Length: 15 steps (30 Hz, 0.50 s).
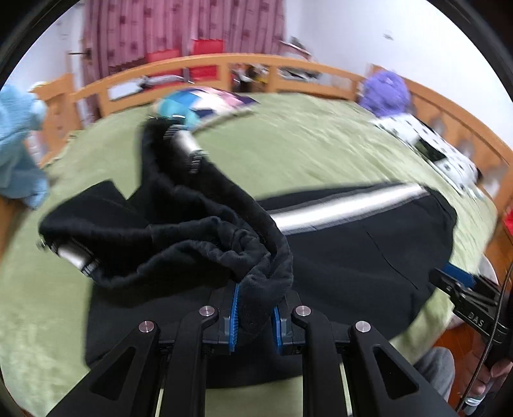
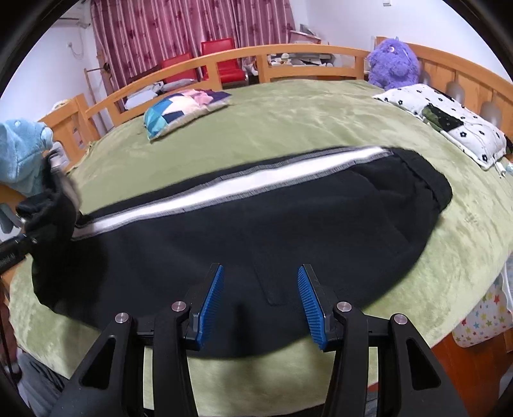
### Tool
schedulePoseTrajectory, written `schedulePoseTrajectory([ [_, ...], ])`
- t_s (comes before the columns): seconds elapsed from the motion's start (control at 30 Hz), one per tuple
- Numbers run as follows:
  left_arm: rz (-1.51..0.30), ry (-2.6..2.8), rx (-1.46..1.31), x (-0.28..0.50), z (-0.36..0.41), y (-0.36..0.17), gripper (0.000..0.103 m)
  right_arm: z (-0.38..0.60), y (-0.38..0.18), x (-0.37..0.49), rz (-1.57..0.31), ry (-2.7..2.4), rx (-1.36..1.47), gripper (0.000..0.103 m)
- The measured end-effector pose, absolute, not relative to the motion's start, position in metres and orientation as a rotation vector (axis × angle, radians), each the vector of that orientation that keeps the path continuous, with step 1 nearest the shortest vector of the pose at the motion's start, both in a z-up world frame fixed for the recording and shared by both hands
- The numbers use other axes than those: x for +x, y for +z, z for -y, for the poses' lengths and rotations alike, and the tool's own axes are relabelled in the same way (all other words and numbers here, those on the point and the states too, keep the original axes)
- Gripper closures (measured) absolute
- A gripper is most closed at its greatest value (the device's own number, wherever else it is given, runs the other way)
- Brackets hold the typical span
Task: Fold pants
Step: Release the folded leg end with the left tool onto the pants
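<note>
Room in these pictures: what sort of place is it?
Most likely a home bedroom. The black pants lie on a wide bed with a green blanket and a wooden bed frame, pillows and a purple plush toy sit on it, and red curtains hang behind.

Left hand-held gripper [image 1: 253, 316] clamped — right [image 2: 260, 301] agape

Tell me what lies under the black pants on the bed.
The black pants lie on the green blanket, which shows all round them. Whatever is beneath the cloth itself is covered and cannot be seen.
</note>
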<state>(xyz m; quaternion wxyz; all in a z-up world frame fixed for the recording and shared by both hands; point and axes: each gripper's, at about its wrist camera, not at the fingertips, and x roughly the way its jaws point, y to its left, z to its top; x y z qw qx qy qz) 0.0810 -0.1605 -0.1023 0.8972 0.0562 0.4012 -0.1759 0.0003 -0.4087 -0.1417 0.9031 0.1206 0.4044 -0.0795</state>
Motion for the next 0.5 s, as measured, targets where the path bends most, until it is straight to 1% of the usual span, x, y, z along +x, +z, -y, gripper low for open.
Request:
schedulePoseTrajectory([
  [0.07,-0.866,-0.399,0.131,0.077,0.177,-0.120,0.087,0.412,-0.152,-0.003,-0.846,-0.153,0.268,0.054],
  [0.17,-0.927,-0.427,0.172,0.071,0.189,-0.138,0.082,0.411,-0.162,-0.008,-0.853,-0.139,0.288,0.054],
  [0.23,-0.932,-0.441,0.167,0.063,0.183,-0.141,0.075,0.407,-0.167,-0.008,-0.856,-0.129,0.300,0.054],
  [0.3,-0.911,-0.447,0.150,0.054,0.171,-0.136,0.048,0.402,-0.168,-0.007,-0.854,-0.099,0.317,0.054],
  [0.33,-0.895,-0.443,0.142,0.052,0.163,-0.133,0.043,0.398,-0.167,-0.005,-0.852,-0.084,0.321,0.054],
  [0.37,-0.873,-0.433,0.133,0.053,0.156,-0.128,0.041,0.395,-0.167,-0.003,-0.850,-0.071,0.323,0.054],
  [0.5,-0.811,-0.355,0.133,0.052,0.128,-0.111,0.041,0.369,-0.161,0.012,-0.844,-0.009,0.322,0.054],
])
